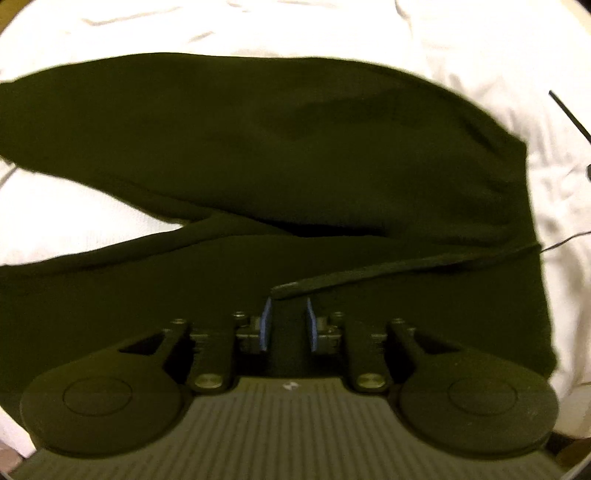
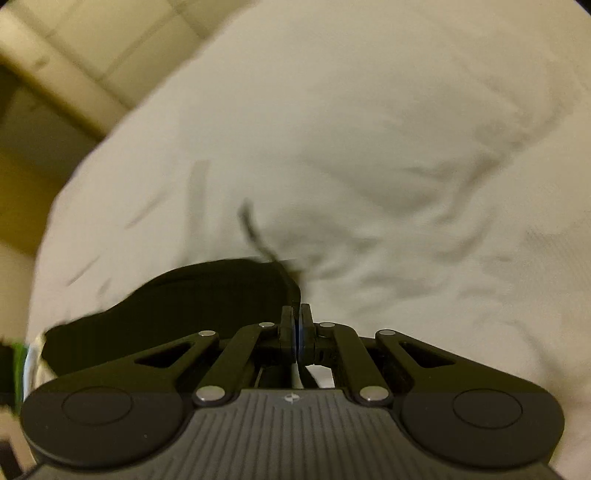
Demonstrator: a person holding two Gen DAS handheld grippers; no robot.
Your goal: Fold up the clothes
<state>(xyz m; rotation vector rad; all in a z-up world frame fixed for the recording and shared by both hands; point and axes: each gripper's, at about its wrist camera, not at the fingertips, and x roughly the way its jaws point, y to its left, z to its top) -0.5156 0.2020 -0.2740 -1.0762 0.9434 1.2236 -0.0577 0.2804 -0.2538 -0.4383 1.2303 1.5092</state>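
A dark green garment (image 1: 258, 147) lies spread on the white bed sheet (image 1: 332, 33), with one layer folded across itself. It fills most of the left wrist view. My left gripper (image 1: 289, 306) hovers over its near part, open, blue pads (image 1: 266, 321) apart. The end of a dark strap or band (image 1: 295, 286) lies just ahead of the fingertips. In the right wrist view, my right gripper (image 2: 296, 312) is shut, and an edge of the dark garment (image 2: 184, 299) runs right into its tips. A thin dark drawstring (image 2: 251, 229) trails from that edge over the sheet.
The wrinkled white sheet (image 2: 369, 147) covers the bed all around the garment. A thin black rod (image 1: 569, 114) and a thin cord (image 1: 561, 242) show at the right edge of the left wrist view. Tiled floor (image 2: 92, 48) lies beyond the bed's corner.
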